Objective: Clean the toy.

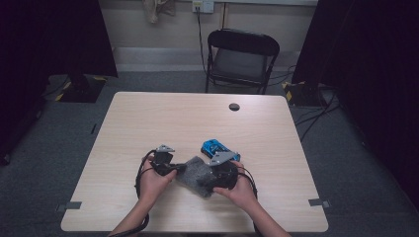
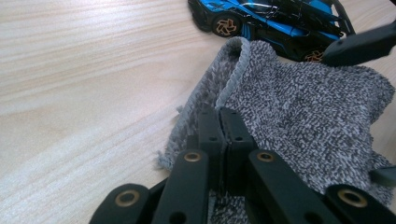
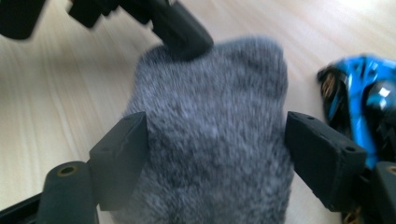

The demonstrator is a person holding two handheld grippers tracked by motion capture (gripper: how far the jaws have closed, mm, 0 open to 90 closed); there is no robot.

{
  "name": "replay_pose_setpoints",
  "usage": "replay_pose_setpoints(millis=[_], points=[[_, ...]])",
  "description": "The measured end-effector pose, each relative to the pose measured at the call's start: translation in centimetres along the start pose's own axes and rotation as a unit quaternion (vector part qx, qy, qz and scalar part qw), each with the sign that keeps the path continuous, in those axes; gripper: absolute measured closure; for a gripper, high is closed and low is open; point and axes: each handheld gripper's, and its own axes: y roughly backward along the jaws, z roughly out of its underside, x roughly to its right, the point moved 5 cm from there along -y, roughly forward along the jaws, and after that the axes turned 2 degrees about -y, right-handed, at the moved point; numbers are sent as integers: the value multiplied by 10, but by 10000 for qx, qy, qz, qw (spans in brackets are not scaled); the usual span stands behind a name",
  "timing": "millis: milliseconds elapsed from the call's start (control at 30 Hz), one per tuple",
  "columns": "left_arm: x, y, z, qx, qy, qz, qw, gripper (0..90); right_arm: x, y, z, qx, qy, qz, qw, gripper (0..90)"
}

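**Grey fleece sock held at its cuff, second gripper straddling its body**

Forearms enter from the near edge of the table, a pale wood top with wide bare room toward its far edge and left side. Next in size, the grey sock lies near the middle of the near edge, its long axis running slantwise from the cuff at the left toward the near right. The left gripper has its jaws pressed together on the sock's ribbed cuff edge, pinching the fabric fast; seen from above, this gripper sits at the sock's left end. The right gripper stands wide, one jaw on either side of the sock's body, the pads beside the fleece but not pressing it; from above it covers the sock's right part. Judged from this, the right hand is nearer the free end, and a grip there would turn on closing across the sock's width. Smallest, a blue toy car rests just beyond the sock toward the far right, close enough that the right jaw nearly meets it; open room lies to the left.
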Motion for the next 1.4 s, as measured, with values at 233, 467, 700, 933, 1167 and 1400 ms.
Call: replay_pose_setpoints(millis=[233, 467, 700, 933, 1167, 1400], points=[[2, 0, -1, 4, -39, -35, 10000, 886, 3, -5, 16, -60, -126, -30, 9999, 211], [3, 0, -1, -10, -72, -26, 10000, 885, -1, 11, -6, 199, 25, 101, 9997, 202], [4, -1, -1, -3, -31, -52, 10000, 885, -15, 7, -21, 369, 35, -40, 9993, 204], [3, -2, 0, -35, -85, -33, 10000, 884, -18, -18, 1, 3, 111, 235, 9997, 220], [4, -2, 1, -82, -255, -48, 9996, 880, -17, -26, 11, -38, 48, 269, 9996, 261], [1, -2, -3, 176, -576, -286, 9978, 545, -15, -27, 11, -153, 47, 383, 9991, 370]])
